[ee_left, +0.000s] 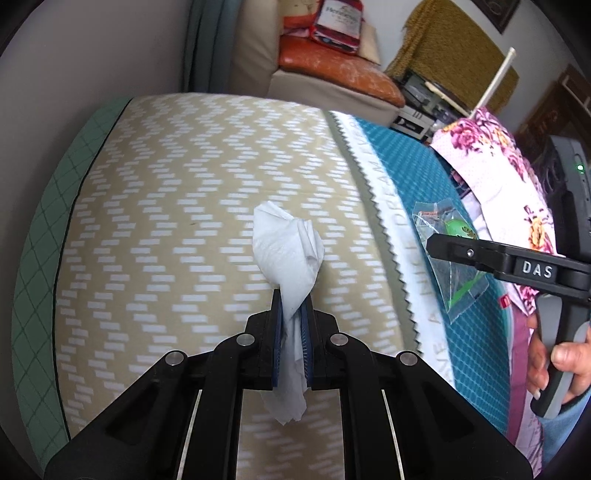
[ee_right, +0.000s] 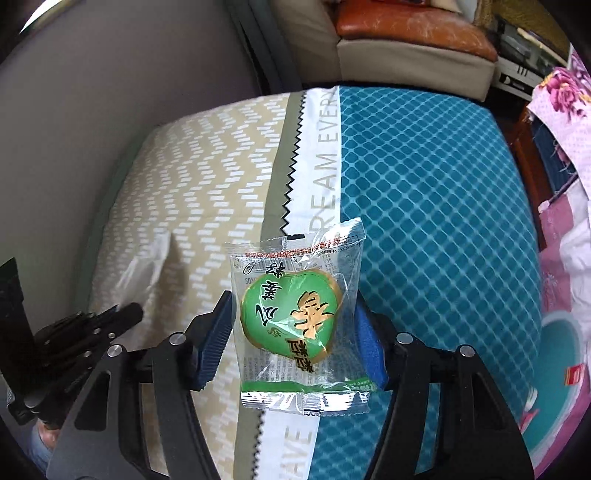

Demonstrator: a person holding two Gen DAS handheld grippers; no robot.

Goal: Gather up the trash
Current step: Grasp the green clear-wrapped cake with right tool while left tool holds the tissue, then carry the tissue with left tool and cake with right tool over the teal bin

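Observation:
My left gripper (ee_left: 293, 306) is shut on a crumpled white tissue (ee_left: 290, 251) and holds it above the beige zigzag part of the bed cover (ee_left: 184, 221). A clear snack wrapper with a green heart label (ee_right: 295, 321) lies on the cover where the white lettered strip meets the teal part. My right gripper (ee_right: 291, 332) is open, its blue-padded fingers (ee_right: 212, 339) on either side of the wrapper without pinching it. In the left wrist view the wrapper (ee_left: 450, 254) lies under the right gripper's black finger (ee_left: 480, 254). The left gripper also shows at the left of the right wrist view (ee_right: 110, 321), with the tissue blurred there.
The bed (ee_right: 424, 184) is half beige, half teal. A floral pink quilt (ee_left: 509, 177) is heaped on its right side. Beyond the bed stand a sofa with an orange cushion (ee_left: 332, 70) and a red bag (ee_left: 338, 26). A grey wall (ee_right: 92, 110) borders the left.

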